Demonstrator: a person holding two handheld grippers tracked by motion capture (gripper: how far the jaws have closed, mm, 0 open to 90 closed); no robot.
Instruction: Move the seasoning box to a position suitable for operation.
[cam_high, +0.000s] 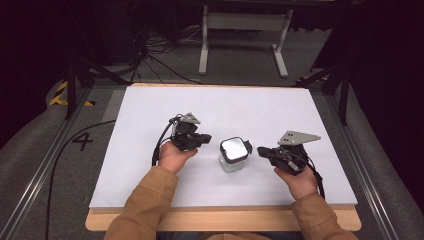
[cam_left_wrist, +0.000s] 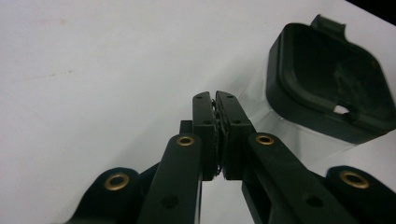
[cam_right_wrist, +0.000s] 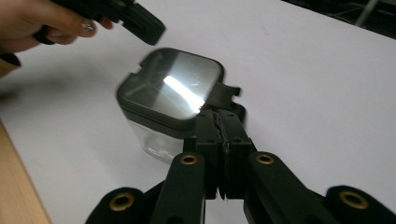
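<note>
- High view: a clear container (cam_high: 233, 159) with a dark square lid (cam_high: 233, 148) is seen standing on the white table (cam_high: 280, 115), between the two grippers.
- Left gripper (cam_high: 204, 138) is held just left of the lid; its jaws are pressed together on nothing.
- Right gripper (cam_high: 261, 150) is held just right of the lid, jaws likewise pressed together, tips near the lid's tab (cam_right_wrist: 223, 93).
- Contact with the tab cannot be told.

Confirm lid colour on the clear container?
Dark grey rim around a glossy reflective top on the lid; clearest in the right gripper view.
</note>
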